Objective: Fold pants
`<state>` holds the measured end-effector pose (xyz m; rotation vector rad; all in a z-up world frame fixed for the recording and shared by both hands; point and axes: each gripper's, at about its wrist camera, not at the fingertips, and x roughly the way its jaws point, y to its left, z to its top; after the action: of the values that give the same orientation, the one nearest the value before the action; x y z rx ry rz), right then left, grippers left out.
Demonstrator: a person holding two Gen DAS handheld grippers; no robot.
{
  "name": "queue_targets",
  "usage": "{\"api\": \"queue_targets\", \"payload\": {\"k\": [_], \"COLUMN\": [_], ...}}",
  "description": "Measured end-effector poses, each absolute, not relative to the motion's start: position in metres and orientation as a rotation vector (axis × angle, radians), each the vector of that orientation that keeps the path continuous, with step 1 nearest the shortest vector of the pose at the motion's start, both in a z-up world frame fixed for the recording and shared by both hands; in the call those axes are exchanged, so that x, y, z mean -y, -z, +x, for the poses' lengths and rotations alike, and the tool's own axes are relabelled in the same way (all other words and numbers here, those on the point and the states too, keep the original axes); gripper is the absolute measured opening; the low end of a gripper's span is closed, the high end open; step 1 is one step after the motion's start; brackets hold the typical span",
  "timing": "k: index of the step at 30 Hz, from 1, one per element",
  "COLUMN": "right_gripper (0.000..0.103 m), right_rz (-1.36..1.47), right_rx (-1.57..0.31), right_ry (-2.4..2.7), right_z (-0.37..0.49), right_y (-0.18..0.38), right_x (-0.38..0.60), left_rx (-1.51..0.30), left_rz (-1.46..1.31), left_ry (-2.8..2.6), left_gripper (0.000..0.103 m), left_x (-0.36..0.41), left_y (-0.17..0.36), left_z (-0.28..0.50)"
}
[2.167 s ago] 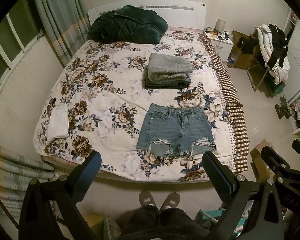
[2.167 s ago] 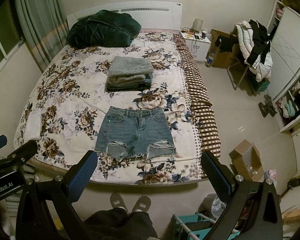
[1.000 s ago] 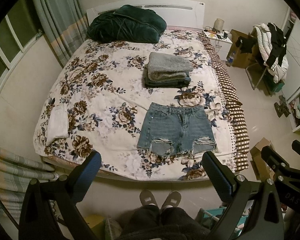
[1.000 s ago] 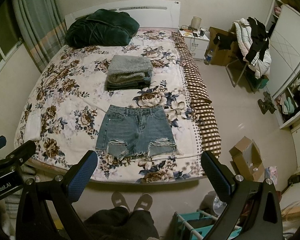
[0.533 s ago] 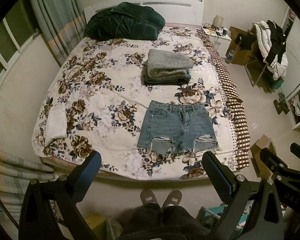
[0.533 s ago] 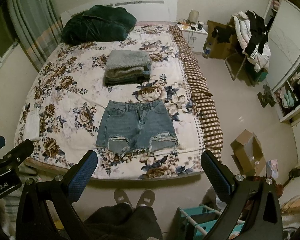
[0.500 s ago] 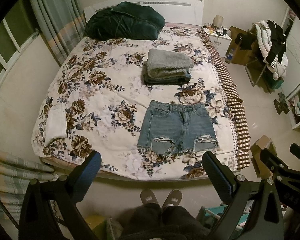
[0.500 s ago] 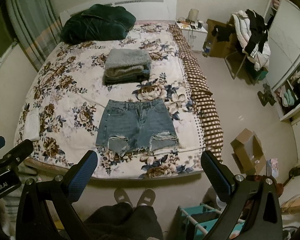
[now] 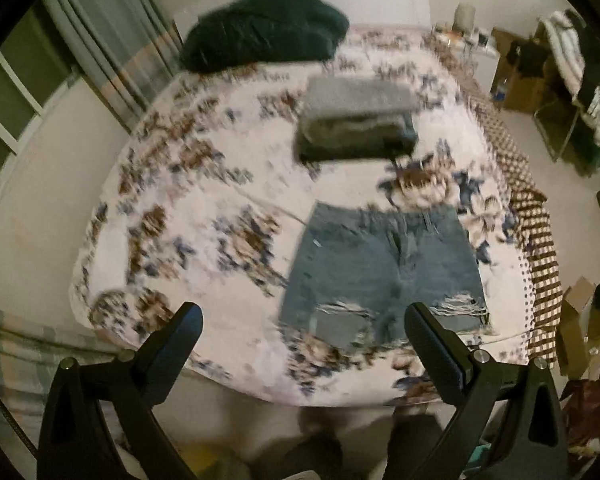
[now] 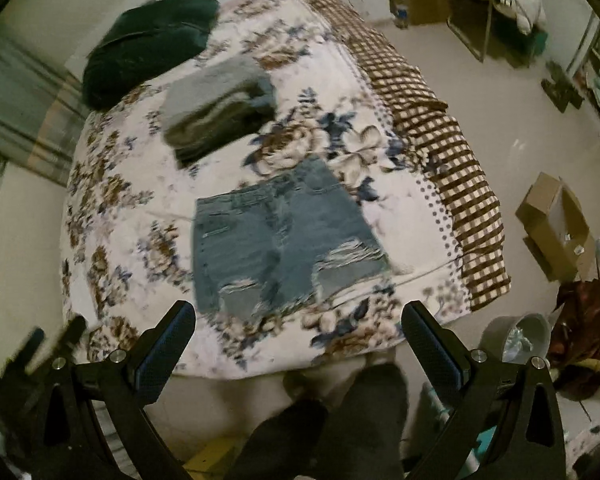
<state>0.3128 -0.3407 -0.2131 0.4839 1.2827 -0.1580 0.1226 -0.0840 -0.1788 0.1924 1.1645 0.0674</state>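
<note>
A pair of ripped blue denim shorts lies flat on the floral bedspread near the foot of the bed, waistband away from me. It also shows in the right wrist view. My left gripper is open and empty, above the bed's foot edge, short of the shorts. My right gripper is open and empty, also short of the shorts' hem. Both views are motion-blurred.
A stack of folded grey clothes lies beyond the shorts and a dark green quilt sits by the headboard. A checkered sheet hangs off the bed's right side. A cardboard box and a bucket stand on the floor at right.
Both grippers have moved forward and down towards the bed, so the shorts look larger and closer. The right wrist view has tilted clockwise. Both grippers stay open.
</note>
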Motion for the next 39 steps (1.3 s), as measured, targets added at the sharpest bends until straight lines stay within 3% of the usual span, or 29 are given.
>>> {"api": "queue_targets", "payload": {"k": [4,11,17,19,22,23,24,31,33,34,35,39], "right_gripper": [0.095,0.095,0.095,0.095,0.095,0.095,0.095,0.094,0.072,0.048,0.016,0.006], "right_rz": [0.43,0.372,0.319,0.31,0.313,0.321,0.335,0.383,0.432,0.432,0.416,0.369], "right_rx": [-1.302,-1.442,-1.528,-1.545,-1.571,-1.579,-1.585,-1.641,-1.672,-1.684,-1.687,-1.617], "right_ry": [0.111,-0.05,-0.121,-0.16,-0.235,-0.257,-0.286,-0.444,-0.474,-0.477,-0.472,-0.422], "right_z": [0.341,0.396,0.426,0.436,0.457,0.465,0.472,0.484,0.49,0.492,0.492,0.485], "right_y": [0.268,0.399,0.5,0.523,0.554,0.564,0.575,0.634,0.655,0.663,0.666,0.642], "right_x": [0.399,0.5,0.542,0.542,0.53,0.523,0.515,0.412,0.388,0.377,0.371,0.345], "left_rx": [-1.263,-1.455,-1.554,-1.601,-1.523,-1.496,-1.482,-1.411,-1.395,-1.386,-1.381,-1.336], "left_rz": [0.178,0.143,0.202,0.155,0.025,-0.006,-0.02,-0.121,-0.129,-0.129,-0.13,-0.151], "left_ry": [-0.095,-0.115,-0.129,-0.135,-0.103,-0.087,-0.091,-0.068,-0.075,-0.079,-0.08,-0.09], "left_gripper": [0.103,0.103,0.101,0.081,0.049,0.017,0.002,0.002,0.002,0.002,0.002,0.002], "left_x": [0.149,0.284,0.351,0.353,0.343,0.339,0.335,0.298,0.287,0.281,0.277,0.248], "left_y": [0.252,0.414,0.535,0.563,0.555,0.547,0.541,0.502,0.49,0.483,0.476,0.435], "left_z": [0.141,0.165,0.168,0.164,0.157,0.153,0.15,0.141,0.14,0.139,0.139,0.134]}}
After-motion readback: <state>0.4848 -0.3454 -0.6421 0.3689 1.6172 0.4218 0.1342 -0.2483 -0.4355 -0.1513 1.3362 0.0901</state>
